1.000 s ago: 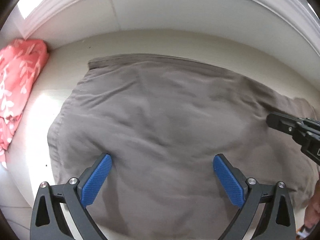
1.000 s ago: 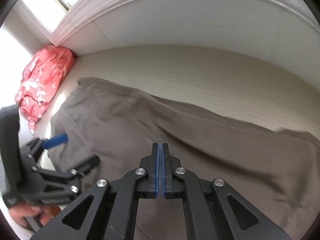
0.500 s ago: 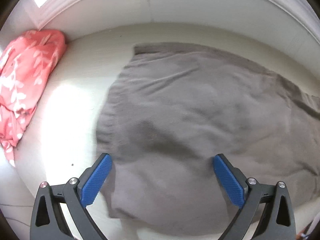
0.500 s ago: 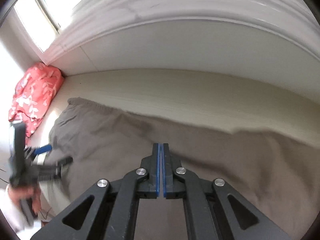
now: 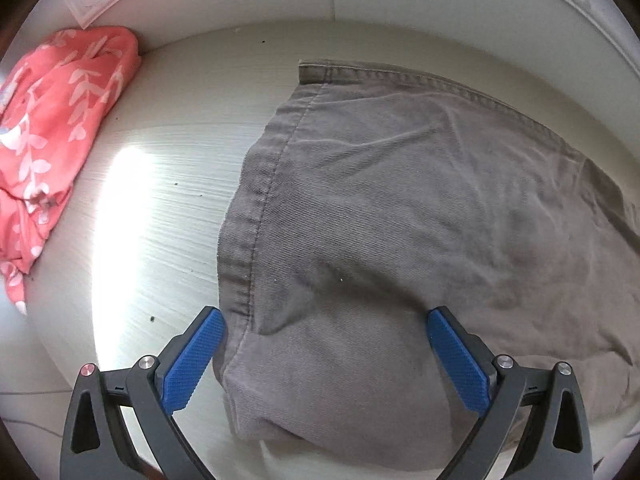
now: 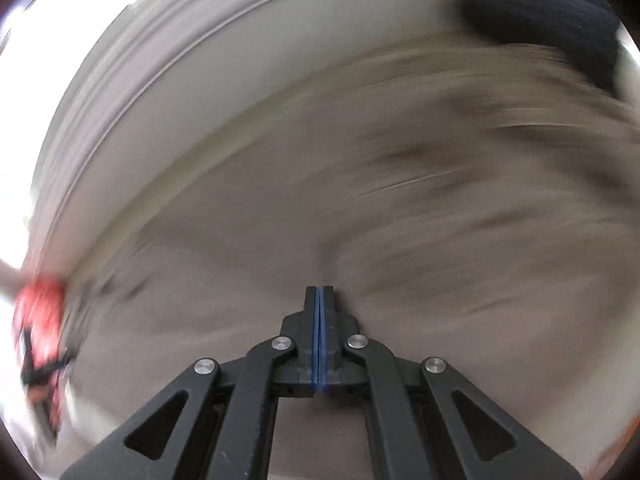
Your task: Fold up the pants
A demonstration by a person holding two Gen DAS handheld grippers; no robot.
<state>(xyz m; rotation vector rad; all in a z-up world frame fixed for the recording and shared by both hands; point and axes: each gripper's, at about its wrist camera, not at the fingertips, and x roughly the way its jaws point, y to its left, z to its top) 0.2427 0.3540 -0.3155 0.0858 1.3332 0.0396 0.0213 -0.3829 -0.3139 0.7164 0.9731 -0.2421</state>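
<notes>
Grey pants point(image 5: 420, 220) lie flat between spread left fingers point(image 5: 192, 364).

Home: clothes point(image 5: 56, 128) on table point(image 5: 160, 208)

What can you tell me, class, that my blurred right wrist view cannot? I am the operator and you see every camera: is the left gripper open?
Observer: Yes, the left gripper is open, its jaws straddling the near corner of the grey pants.
Operator: Which edge is that?
Observer: The stitched edge, lying on the pale table.
Operator: What is the red smear on my left?
Observer: A coral cloth with white leaves, apart from the pants.
</notes>
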